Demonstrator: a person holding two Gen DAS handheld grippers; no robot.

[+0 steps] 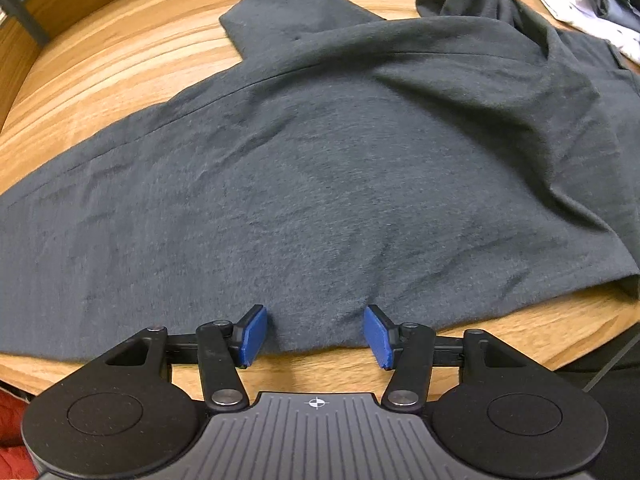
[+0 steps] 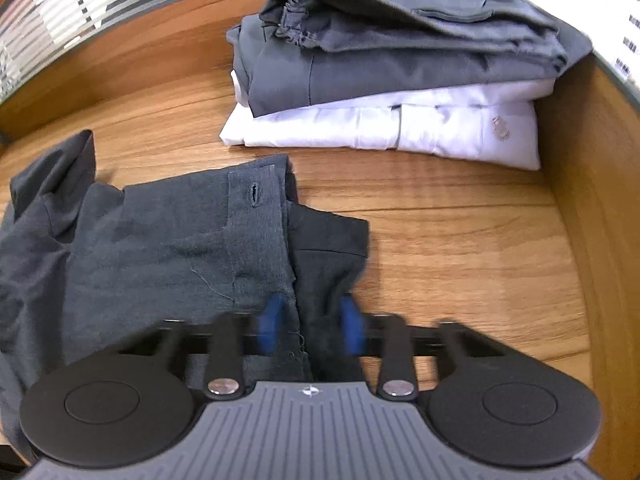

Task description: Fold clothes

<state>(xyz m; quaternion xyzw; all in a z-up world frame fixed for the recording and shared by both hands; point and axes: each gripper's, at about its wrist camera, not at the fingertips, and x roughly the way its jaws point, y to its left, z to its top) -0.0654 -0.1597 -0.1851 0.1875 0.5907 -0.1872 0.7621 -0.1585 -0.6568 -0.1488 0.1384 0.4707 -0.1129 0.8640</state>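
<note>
Dark grey shirt (image 1: 320, 184) spread across the wooden table (image 1: 120, 60), one sleeve (image 1: 288, 12) extended flat. Left gripper (image 1: 316, 334) wide open at the shirt's near hem, gripping nothing. Right gripper (image 2: 312, 324) partly open, blue pads (image 2: 272, 320) straddling the buttonhole placket (image 2: 256, 216); grip uncertain through blur. Folded pile (image 2: 400, 76) behind.

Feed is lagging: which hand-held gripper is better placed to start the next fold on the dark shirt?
Probably the right hand-held gripper: its open jaws already straddle the dark shirt at the placket edge. The left hand-held gripper is open at the hem, fabric between its pads, not clamped.
</note>
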